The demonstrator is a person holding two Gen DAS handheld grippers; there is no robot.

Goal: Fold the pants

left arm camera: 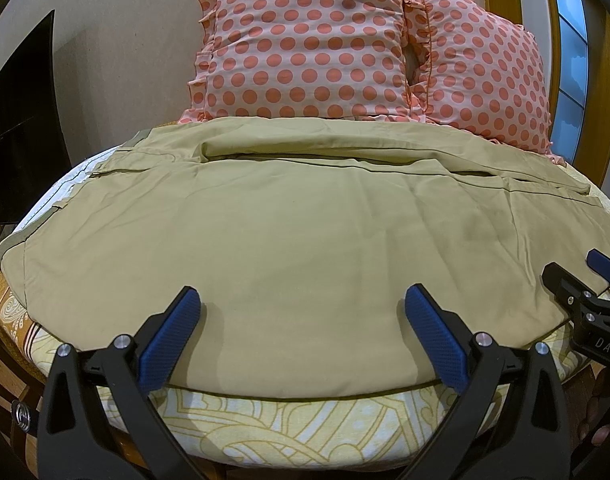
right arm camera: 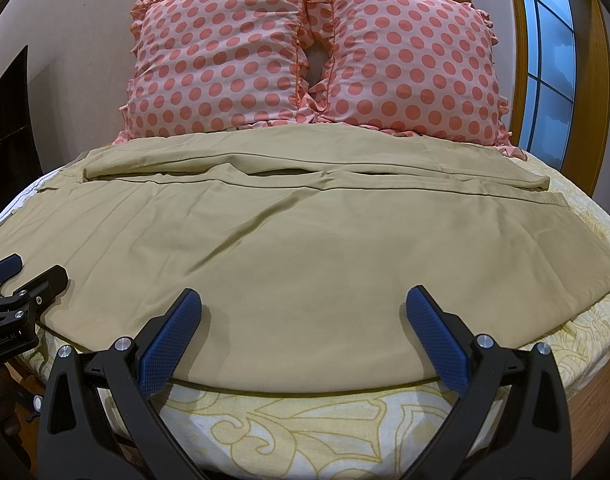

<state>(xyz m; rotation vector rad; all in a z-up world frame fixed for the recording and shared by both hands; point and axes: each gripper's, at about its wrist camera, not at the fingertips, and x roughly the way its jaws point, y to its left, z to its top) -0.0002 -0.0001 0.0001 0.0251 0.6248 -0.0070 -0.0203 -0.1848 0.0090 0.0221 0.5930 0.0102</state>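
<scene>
We saw the tan pants [left arm camera: 289,216] lying flat across the bed [left arm camera: 305,420], which had a yellow patterned sheet. Behind the pants, two pink pillows [right arm camera: 313,60] with red dots leaned side by side. The waist end of the pants was toward the left and the leg ends toward the right. Our left gripper [left arm camera: 301,336] hung over the near edge of the pants, jaws wide apart, holding nothing. Our right gripper [right arm camera: 305,336] did the same, just beside it, over the near edge too, jaws wide apart. A window [right arm camera: 553,60] was to the right of the pillows.
</scene>
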